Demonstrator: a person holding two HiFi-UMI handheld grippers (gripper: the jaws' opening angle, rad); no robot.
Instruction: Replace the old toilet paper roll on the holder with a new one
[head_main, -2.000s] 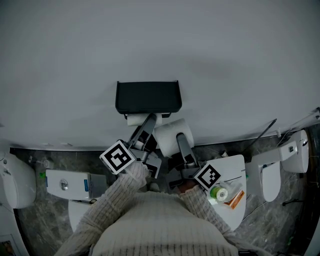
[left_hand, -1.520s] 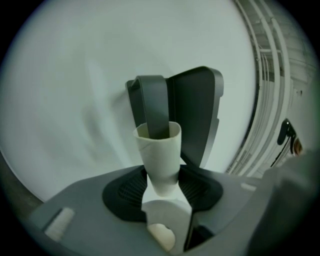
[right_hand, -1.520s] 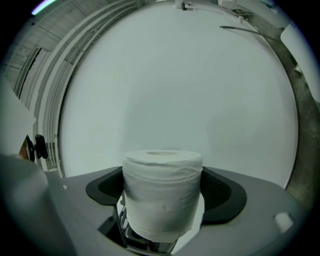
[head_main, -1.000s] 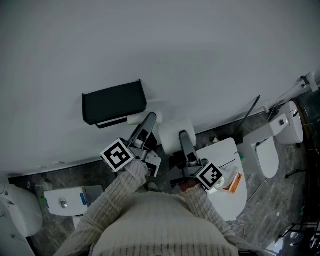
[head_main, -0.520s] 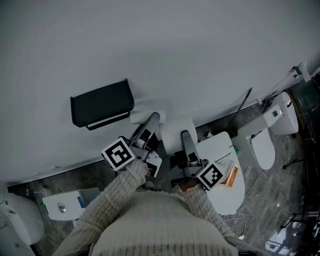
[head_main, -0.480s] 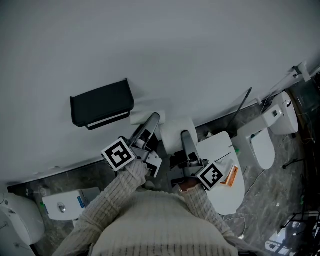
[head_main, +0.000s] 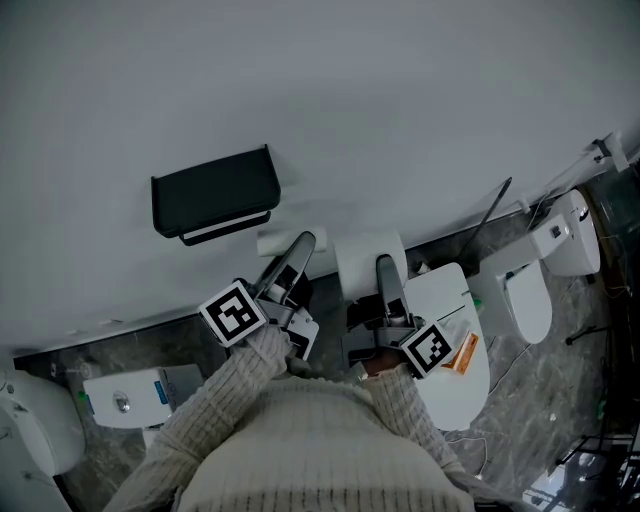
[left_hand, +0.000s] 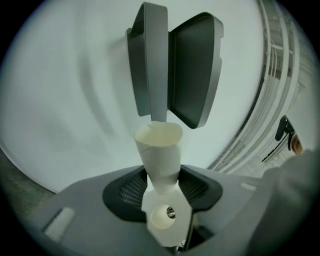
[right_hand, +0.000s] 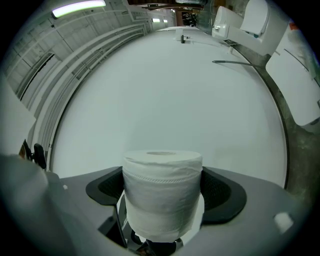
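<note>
Two seconds ago the thin pale cardboard tube of the old roll (left_hand: 159, 150) sat at the black plastic wall holder (head_main: 215, 190). Now it is out, clamped in the left gripper (left_hand: 161, 187), with the holder at its 10 o'clock. Removal looks done. The right gripper (right_hand: 162, 200) squeezes the full white toilet paper roll (right_hand: 162, 172), at the tube's 3 o'clock. I count one holder, one tube, one new roll and two grippers.

Plain pale wall (head_main: 400, 90); dark marbled floor (head_main: 545, 400); white toilets (head_main: 524, 300) along wall.
</note>
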